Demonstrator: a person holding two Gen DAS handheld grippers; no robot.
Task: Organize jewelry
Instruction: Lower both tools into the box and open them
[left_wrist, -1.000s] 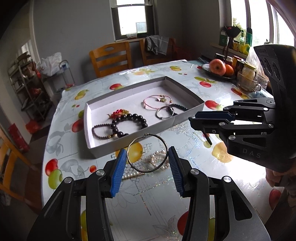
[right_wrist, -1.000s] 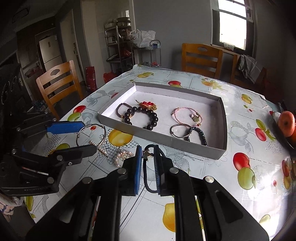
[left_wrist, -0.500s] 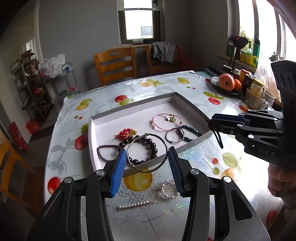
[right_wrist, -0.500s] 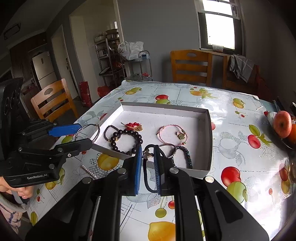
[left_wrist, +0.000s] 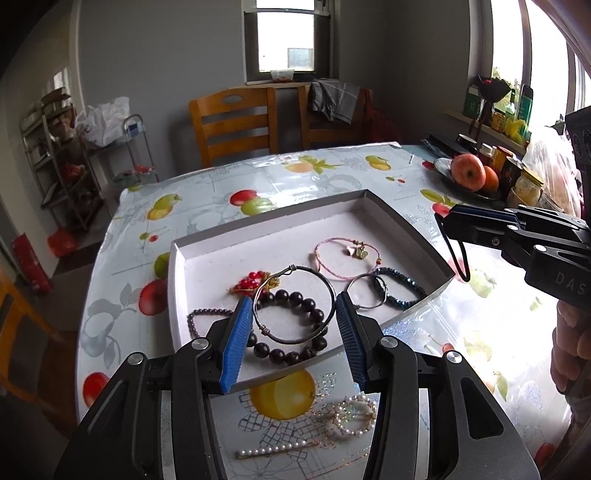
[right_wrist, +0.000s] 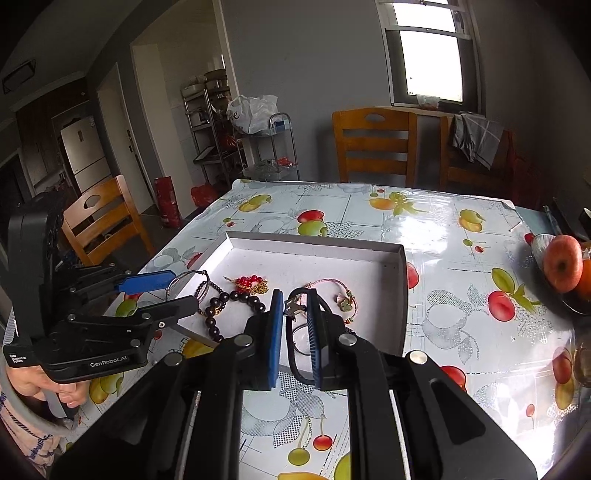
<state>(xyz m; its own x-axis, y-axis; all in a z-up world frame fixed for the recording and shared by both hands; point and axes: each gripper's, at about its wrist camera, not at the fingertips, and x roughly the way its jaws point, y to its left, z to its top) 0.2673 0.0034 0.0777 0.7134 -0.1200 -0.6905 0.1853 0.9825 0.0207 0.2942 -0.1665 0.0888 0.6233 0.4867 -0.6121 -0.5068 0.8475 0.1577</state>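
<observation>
We have carried both claws over the shallow white cardboard tray (left_wrist: 177, 273): left claw (left_wrist: 294, 325) clamps the silver wire bangle (left_wrist: 294, 304), right claw (right_wrist: 295, 325) pinches a black cord bracelet (right_wrist: 295, 354), ready for release.

Black cord bracelet (right_wrist: 295, 354) between right jaws.

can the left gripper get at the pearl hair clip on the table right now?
Probably not yet: the left gripper is shut on the silver bangle over the tray. The pearl hair clip lies uncovered below it, so after release, likely yes.
</observation>
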